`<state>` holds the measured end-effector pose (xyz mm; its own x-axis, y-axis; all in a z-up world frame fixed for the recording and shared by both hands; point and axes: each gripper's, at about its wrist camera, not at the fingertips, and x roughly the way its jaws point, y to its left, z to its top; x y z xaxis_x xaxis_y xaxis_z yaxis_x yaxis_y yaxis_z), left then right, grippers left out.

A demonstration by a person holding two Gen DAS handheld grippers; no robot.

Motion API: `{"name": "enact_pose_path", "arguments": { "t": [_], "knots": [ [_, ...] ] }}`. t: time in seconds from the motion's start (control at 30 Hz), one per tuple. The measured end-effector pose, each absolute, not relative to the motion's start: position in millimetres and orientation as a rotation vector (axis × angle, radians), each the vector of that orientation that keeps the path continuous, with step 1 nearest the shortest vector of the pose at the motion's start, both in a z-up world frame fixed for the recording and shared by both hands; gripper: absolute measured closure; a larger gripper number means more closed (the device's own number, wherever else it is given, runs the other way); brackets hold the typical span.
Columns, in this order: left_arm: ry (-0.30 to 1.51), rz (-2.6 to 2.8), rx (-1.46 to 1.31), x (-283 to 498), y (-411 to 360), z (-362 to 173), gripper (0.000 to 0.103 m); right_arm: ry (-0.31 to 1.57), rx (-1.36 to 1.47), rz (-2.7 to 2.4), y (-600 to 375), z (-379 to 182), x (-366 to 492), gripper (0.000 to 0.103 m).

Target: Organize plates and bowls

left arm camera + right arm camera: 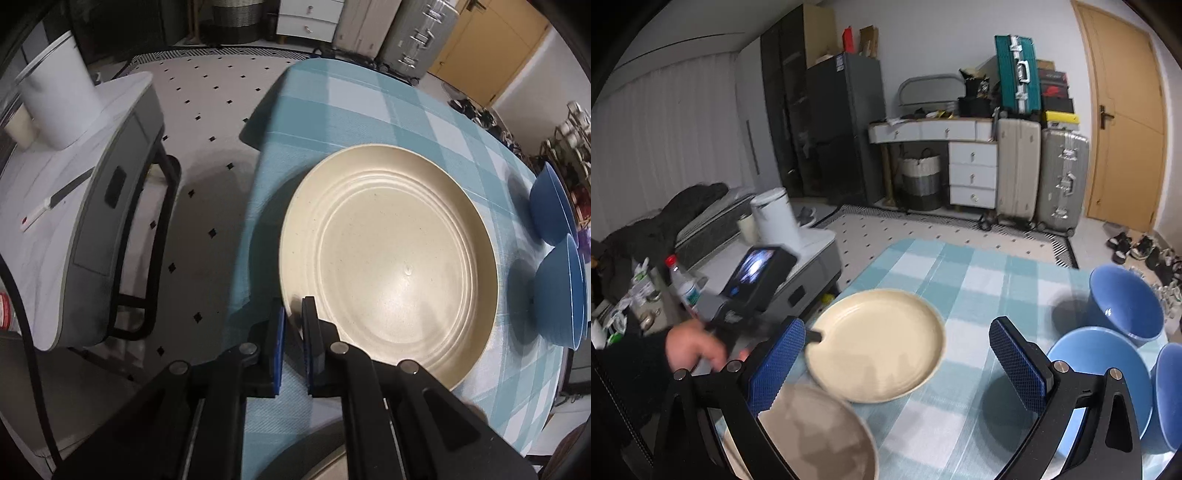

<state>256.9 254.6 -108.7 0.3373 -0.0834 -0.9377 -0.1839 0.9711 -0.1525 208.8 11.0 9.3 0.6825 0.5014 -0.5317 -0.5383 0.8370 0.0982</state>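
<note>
Cream plate (388,258) rim pinched by left gripper (293,314) fingers; right gripper (897,365) fingers spread wide.

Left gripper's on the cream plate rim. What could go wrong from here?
1. The left gripper pinches the cream plate only at its near rim; when lifted, the plate may tilt or slip out.
2. The plate lies near the table's left edge; a slip could send it to the floor.
3. Two blue bowls sit just right of the plate; a swing could knock them.
</note>
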Motion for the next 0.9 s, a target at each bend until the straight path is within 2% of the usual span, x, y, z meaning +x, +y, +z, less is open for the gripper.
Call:
{"name": "enact_pose_path", "arguments": {
  "t": [0.23,0.4,0.57,0.9],
  "knots": [
    [1.227,0.074,-0.266,253,260,-110,0.096,0.678,-0.052,0.591,30,11,244,0.001],
    [1.229,0.077,-0.260,254,260,-110,0.096,0.817,-0.067,0.619,53,-3,280,0.001],
    [1.239,0.080,-0.287,257,263,-112,0.096,0.893,0.062,0.629,52,-8,318,0.001],
    [1.230,0.071,-0.289,255,263,-112,0.095,1.237,0.062,0.513,68,-86,384,0.002]
  ]
}}
